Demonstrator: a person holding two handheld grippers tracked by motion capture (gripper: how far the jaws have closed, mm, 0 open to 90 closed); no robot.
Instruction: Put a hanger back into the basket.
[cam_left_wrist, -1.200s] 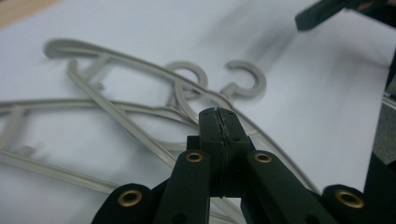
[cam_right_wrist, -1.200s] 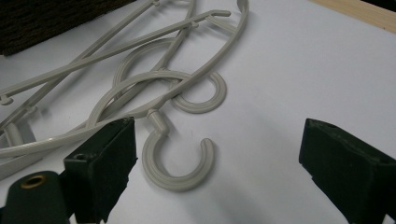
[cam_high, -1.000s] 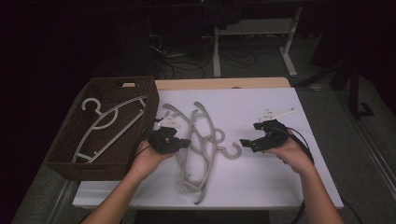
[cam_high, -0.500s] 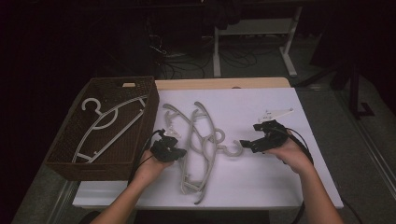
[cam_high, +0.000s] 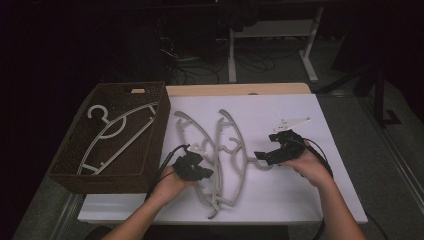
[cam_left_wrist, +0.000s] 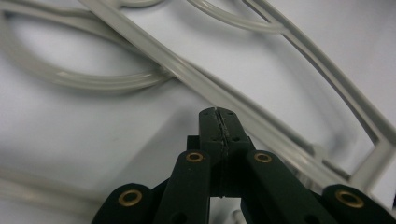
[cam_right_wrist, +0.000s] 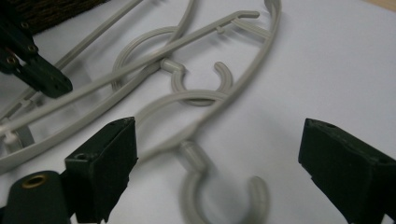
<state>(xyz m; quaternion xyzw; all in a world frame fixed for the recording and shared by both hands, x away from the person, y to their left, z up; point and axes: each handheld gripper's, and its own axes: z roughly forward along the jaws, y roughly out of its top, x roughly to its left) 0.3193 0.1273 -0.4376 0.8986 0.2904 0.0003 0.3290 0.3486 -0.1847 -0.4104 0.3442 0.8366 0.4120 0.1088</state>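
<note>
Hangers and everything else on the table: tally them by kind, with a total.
Hangers in the basket: 1
Hangers on the white tabletop: 2
Basket: 1
Grippers, left gripper and right gripper: 2
Total: 6

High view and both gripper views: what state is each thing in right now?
Left hand-held gripper: jaws shut, empty, tip by a hanger bar.
Right hand-held gripper: jaws wide open, a hanger hook between them, ungripped.
Hangers on the table: lying flat, overlapping.
Hanger in the basket: lying inside.
Basket: upright, on the table's left edge.
</note>
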